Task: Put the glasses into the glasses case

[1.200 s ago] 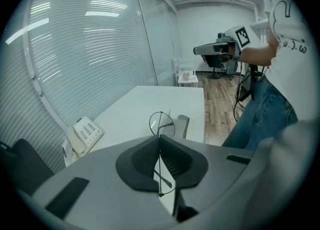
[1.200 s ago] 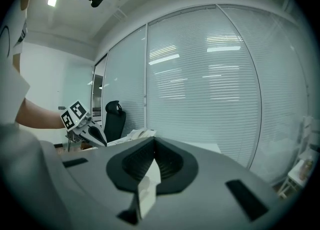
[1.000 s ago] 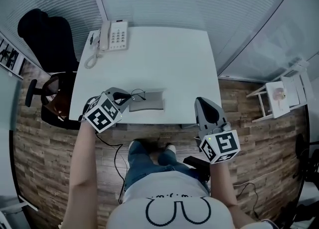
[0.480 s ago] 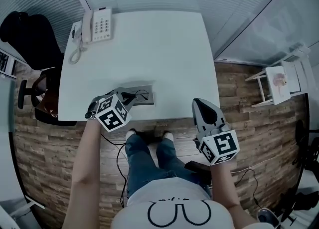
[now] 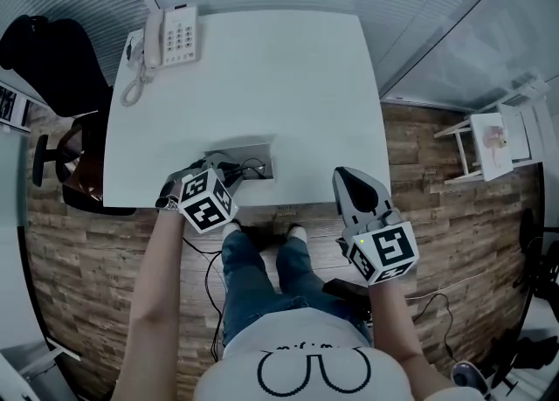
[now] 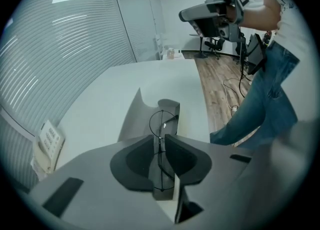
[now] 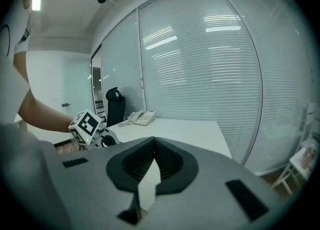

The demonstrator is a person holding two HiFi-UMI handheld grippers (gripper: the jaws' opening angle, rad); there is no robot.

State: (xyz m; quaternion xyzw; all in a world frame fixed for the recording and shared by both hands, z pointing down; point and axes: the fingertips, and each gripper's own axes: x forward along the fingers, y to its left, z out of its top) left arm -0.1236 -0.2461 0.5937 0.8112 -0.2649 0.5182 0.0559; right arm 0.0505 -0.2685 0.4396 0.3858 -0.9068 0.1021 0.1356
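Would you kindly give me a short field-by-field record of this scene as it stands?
table: white; telephone at far left corner
glasses case: open, near the front edge
glasses: over the case's tray, between the jaws of the left tongs
left tongs: jaws opening around the glasses
right tongs: shut, empty, raised near the table's front right corner

A grey glasses case (image 5: pixel 255 154) is lying open near the front edge of the white table (image 5: pixel 262 76), its lid spreading flat beside it. Thin, dark, wire-framed glasses (image 6: pixel 163 123) with round lenses are sitting lengthwise over the case, their bridge passing between the opening jaws of the left hand-held gripper (image 6: pixel 161 142).
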